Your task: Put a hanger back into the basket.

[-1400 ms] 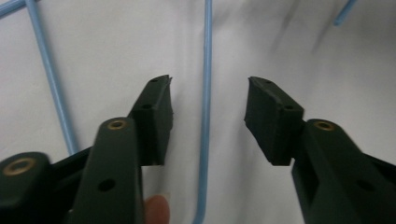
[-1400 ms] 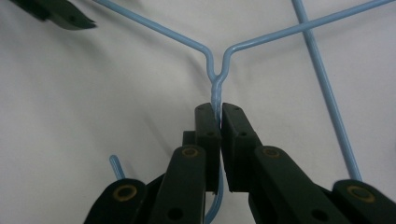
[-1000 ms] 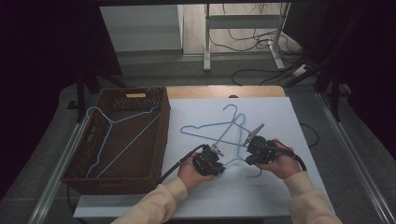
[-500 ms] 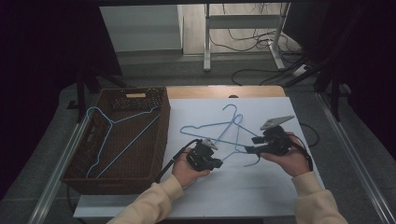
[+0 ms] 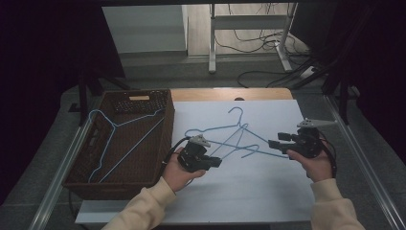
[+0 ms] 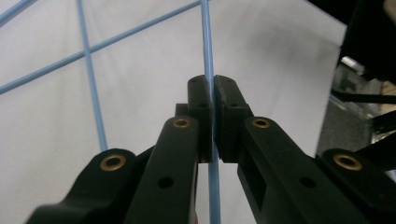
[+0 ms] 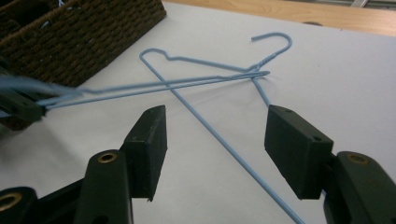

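Lying in basket (image 5: 136, 100): blue hanger (image 5: 112, 143)

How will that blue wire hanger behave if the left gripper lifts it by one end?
The blue wire hanger is thin wire, so probably light and springy. The left gripper pinches a single strand, so it may swivel. Crossing a second hanger, it could snag.

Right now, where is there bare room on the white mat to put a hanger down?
The white mat is bare along its near edge, between the two sleeves. Its middle is crowded with crossed blue hangers. The basket already holds one hanger.
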`<state>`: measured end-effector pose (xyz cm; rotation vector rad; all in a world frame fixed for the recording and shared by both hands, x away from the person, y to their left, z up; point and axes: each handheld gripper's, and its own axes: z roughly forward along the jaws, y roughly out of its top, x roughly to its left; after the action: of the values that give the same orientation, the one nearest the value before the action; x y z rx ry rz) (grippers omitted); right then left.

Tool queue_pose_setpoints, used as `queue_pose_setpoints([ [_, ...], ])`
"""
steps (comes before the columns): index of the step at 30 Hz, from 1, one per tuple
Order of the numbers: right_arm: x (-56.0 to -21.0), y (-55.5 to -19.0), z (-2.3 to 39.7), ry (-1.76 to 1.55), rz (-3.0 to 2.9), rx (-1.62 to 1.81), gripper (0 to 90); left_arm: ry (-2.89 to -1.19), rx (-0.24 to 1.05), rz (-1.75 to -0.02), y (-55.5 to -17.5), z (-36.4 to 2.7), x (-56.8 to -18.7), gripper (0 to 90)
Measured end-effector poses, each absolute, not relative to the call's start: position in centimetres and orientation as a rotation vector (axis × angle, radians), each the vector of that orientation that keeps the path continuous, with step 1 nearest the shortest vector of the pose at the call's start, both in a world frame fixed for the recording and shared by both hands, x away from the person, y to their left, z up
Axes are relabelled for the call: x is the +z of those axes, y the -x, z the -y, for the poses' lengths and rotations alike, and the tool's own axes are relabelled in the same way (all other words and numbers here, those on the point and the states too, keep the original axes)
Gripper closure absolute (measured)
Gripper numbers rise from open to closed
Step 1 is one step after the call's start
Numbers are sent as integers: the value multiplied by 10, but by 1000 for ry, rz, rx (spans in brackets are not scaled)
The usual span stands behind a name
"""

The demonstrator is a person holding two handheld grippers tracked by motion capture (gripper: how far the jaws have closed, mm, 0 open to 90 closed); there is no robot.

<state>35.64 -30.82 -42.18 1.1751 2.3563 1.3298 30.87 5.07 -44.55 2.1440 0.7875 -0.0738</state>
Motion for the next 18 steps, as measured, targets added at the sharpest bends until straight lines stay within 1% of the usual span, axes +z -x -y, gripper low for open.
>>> queue_pose_setpoints([
  [5, -425, -357, 308, -1175, -2368, 1303, 397, -2108, -104, -771, -305, -58, -432, 867],
  [8, -426, -356, 308, -1169, -2369, 1307, 398, -2091, -101, -762, -303, -63, -423, 868],
  [18, -428, -355, 309, -1173, -2364, 1302, 406, -1988, -126, -786, -302, -100, -396, 868],
])
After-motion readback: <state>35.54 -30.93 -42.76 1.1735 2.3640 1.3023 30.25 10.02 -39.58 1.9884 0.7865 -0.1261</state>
